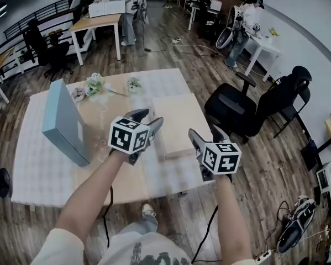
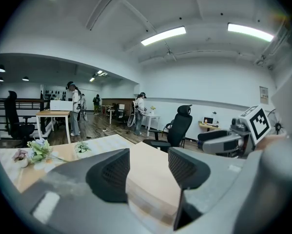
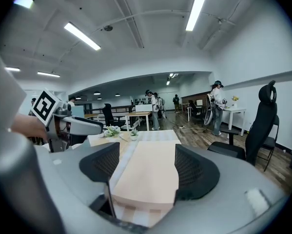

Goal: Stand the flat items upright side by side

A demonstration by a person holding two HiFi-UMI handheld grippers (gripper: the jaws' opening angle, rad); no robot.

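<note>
Box (image 1: 176,120), beige, lay flat by the tabletop's (image 1: 43,173) right edge; left gripper (image 1: 146,118) and right gripper (image 1: 206,134), both spread, empty, needed to clamp its sides squarely and stand it beside the blue box (image 1: 63,123).

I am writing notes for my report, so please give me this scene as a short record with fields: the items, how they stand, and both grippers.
standing item: blue-grey box, upright on its edge, left part of the table
flat item: beige box, lying flat, right of the blue-grey box, apart from it
left gripper: jaws apart, nothing gripped, at the beige box's near left edge
right gripper: jaws apart, nothing gripped, at its near right corner
other: flowers at the table's far side
task state: beige box not yet upright
</note>
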